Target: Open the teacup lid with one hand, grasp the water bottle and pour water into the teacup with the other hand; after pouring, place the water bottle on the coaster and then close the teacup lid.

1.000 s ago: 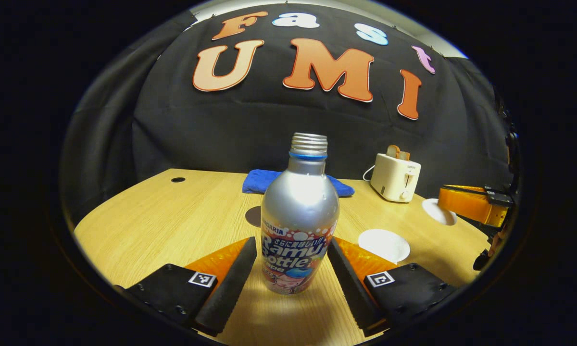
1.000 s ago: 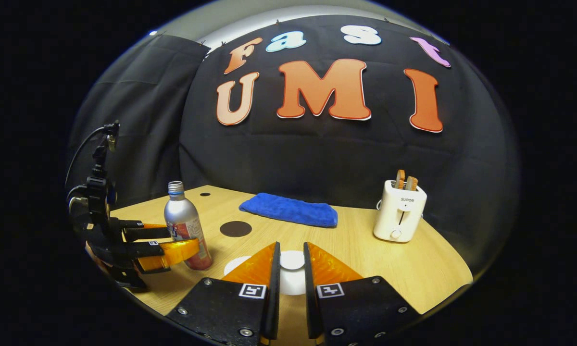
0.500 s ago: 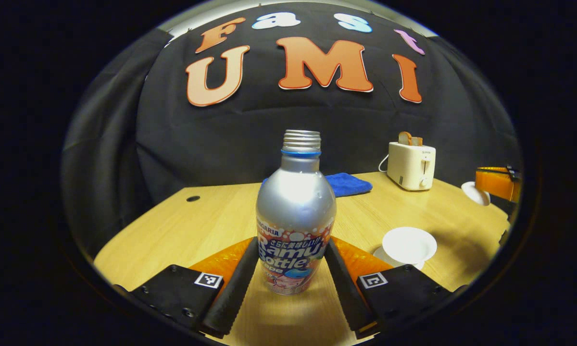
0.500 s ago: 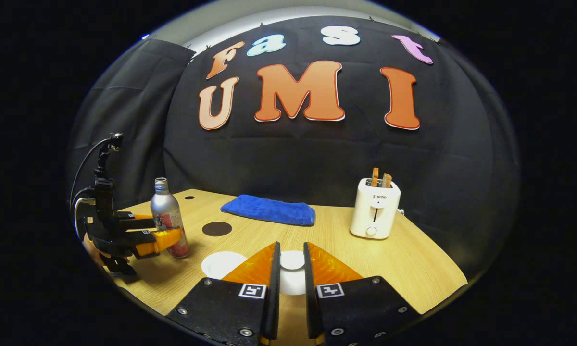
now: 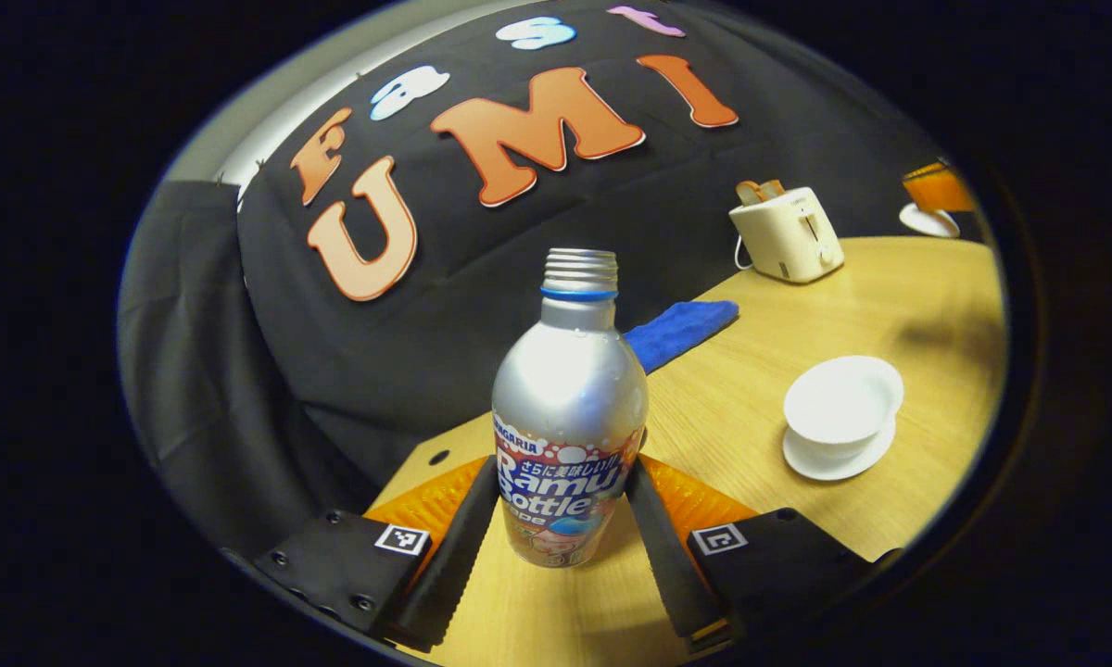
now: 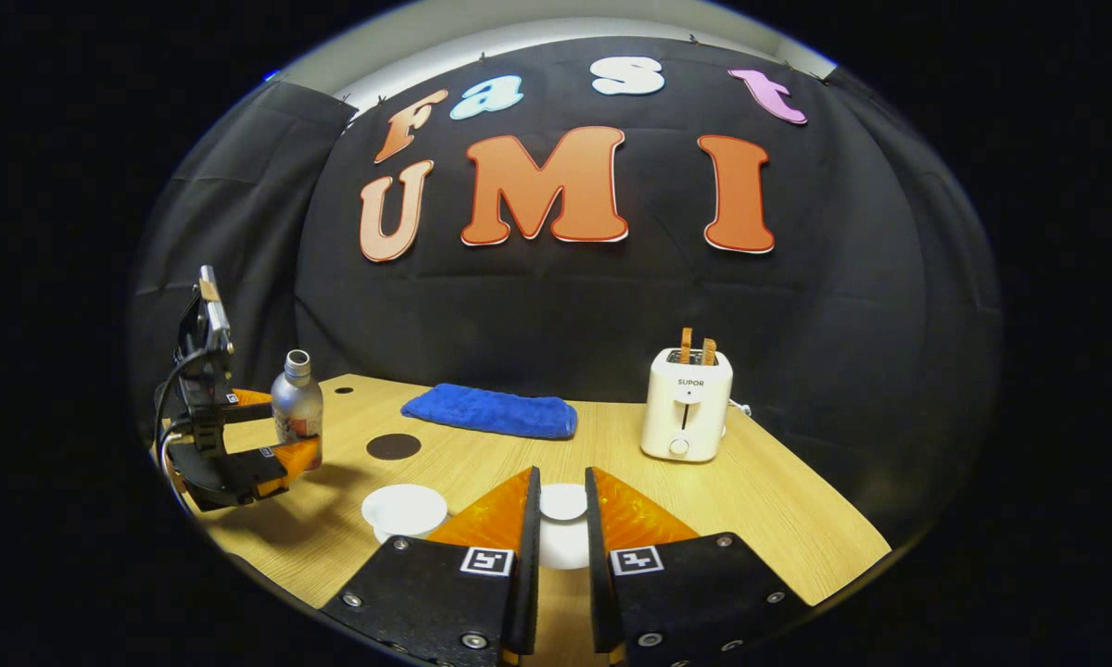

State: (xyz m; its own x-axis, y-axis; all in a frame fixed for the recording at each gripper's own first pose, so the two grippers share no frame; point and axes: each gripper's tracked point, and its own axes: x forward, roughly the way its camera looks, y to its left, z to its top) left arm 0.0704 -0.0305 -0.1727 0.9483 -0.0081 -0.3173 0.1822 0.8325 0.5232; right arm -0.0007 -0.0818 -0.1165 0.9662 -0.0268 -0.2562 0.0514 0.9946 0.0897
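Gripping the bottle (image 5: pixel 569 417) on both sides, the left gripper (image 5: pixel 563 519) holds it above the table (image 5: pixel 751 389), cap off, tilted. To its right sits the open teacup (image 5: pixel 841 400) on a saucer. The right gripper (image 6: pixel 562 519) is pinched on the white lid (image 6: pixel 563 501), held above the tabletop. A dark round coaster (image 6: pixel 393 446) lies near the blue cloth (image 6: pixel 489 411), with a toaster (image 6: pixel 688 406) further right.

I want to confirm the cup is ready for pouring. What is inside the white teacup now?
The teacup stands uncovered on its saucer. Its inside looks plain white; whether it holds water cannot be told. The right tongs hold the lid.
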